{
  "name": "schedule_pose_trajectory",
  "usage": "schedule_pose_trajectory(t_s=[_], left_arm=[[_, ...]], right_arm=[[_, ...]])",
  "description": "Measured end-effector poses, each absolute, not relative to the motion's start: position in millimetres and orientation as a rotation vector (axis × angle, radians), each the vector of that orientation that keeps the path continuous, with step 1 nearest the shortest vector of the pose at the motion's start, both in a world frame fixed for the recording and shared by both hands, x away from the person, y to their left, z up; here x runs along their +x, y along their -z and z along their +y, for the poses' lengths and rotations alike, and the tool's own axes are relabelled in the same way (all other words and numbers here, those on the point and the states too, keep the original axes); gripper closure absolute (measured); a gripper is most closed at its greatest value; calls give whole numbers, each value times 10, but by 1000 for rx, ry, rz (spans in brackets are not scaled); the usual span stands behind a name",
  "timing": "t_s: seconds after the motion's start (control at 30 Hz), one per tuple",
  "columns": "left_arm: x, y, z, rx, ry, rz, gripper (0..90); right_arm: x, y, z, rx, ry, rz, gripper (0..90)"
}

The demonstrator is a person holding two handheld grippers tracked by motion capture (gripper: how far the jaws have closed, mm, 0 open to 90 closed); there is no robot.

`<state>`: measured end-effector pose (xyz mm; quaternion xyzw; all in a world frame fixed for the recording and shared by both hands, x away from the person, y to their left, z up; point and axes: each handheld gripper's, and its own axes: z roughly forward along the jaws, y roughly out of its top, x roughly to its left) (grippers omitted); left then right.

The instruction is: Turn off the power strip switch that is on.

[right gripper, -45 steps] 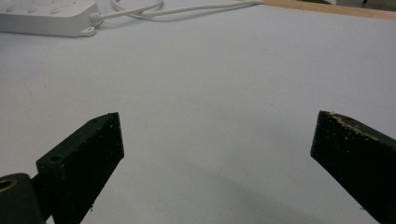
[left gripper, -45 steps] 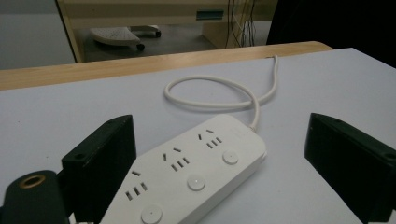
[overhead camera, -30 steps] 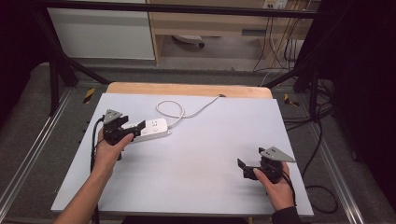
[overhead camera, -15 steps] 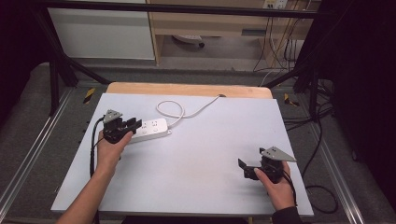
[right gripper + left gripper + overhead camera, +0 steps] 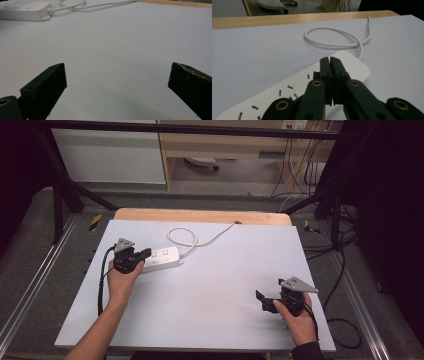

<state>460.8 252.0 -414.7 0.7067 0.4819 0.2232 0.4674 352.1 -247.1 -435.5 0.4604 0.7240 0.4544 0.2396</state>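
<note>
Over on the left of the desk, the left hand-held gripper sits above the near-left end of the power strip, its jaws pressed together with no gap between them. Seen in the left gripper view, the left hand-held gripper has its closed tips over the strip's socket face, just short of the end where the cord leaves; whether the tips touch the plastic I cannot tell. Several socket slots show on the strip to the left of the jaws. A hand grips the tool from the near side, the forearm coming in from the near edge of the desk

The strip lies flat in the left half of the desk, towards the far side, long axis running left to right. Its white cord leaves the right end, curls into one loose loop just beyond the strip, then runs to the far edge of the desk. The loop also shows lying flat past the jaws in the left gripper view

The right hand-held gripper rests near the right corner of the desk, well apart from the strip, held by the other hand. Its jaws are spread wide, with bare desk between them and nothing in their grasp. From there the strip lies far off at the upper left
</note>
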Motion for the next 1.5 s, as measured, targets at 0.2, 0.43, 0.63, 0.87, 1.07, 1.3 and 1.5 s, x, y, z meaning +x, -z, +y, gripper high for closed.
schedule_pose_trajectory(t_s=[0.2, 0.43, 0.63, 0.87, 1.07, 1.3, 1.5], left_arm=[[4644, 4212, 2511, 1736, -527, 1193, 900], [4643, 4280, 2516, 1722, -560, 1228, 900], [4616, 4326, 2501, 1749, -550, 1210, 900], [4619, 4346, 2451, 1780, -528, 1190, 900], [4631, 4356, 2445, 1776, -521, 1189, 900], [4640, 4373, 2439, 1781, -522, 1198, 900], [4648, 4387, 2429, 1788, -522, 1202, 900]], right_arm=[[3523, 4355, -2473, 1257, -1240, 1991, 24], [3527, 4358, -2465, 1265, -1236, 1998, 24], [3530, 4362, -2467, 1266, -1235, 2004, 25], [3530, 4364, -2460, 1266, -1233, 2010, 25], [3531, 4363, -2470, 1270, -1235, 2007, 25], [3532, 4363, -2463, 1267, -1234, 2013, 25], [3530, 4361, -2468, 1272, -1238, 2012, 25]])
